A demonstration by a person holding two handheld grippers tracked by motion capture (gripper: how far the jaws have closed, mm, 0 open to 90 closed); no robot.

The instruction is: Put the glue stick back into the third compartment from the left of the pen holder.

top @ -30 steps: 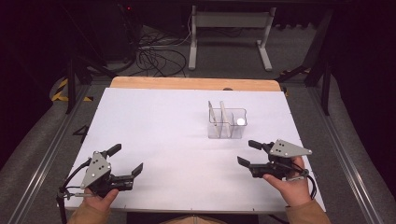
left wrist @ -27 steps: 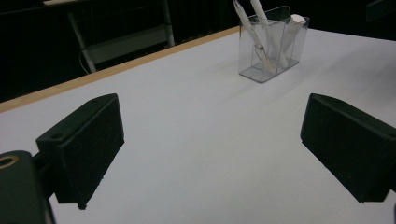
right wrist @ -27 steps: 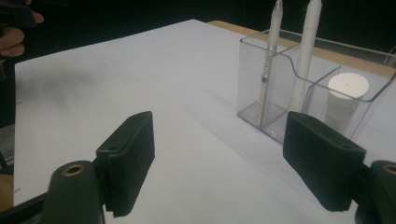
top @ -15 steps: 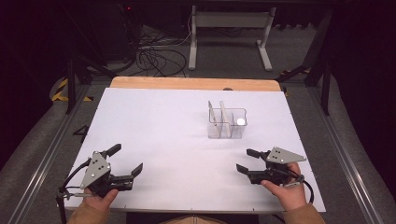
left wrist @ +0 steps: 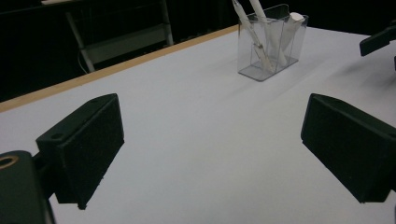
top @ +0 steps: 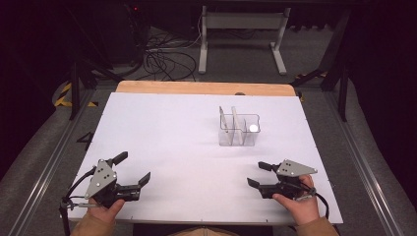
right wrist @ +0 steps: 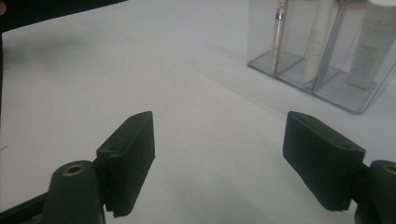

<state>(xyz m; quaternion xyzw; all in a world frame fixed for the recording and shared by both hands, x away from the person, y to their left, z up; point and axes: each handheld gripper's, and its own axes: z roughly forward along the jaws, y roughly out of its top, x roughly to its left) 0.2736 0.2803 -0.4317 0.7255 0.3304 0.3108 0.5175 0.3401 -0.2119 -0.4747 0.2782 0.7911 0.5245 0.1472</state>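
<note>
A clear plastic holder with compartments stands right of the table's middle. It holds two slim white pens and a white tube. My left gripper rests open near the front left of the white table, held in a hand, nothing between its jaws. My right gripper is open and empty near the front right, just short of the holder. In the left gripper view the wide-apart jaws face the holder far off. From the right gripper the holder stands close, up and to the right.
The white table top has a wooden strip along its far edge. Beyond it are cables and a metal stand on the dark floor. A jaw of the right gripper shows at the left gripper view's top right.
My right gripper has drifted a little toward the table's near edge, still open. The left gripper and the holder have stayed put.
</note>
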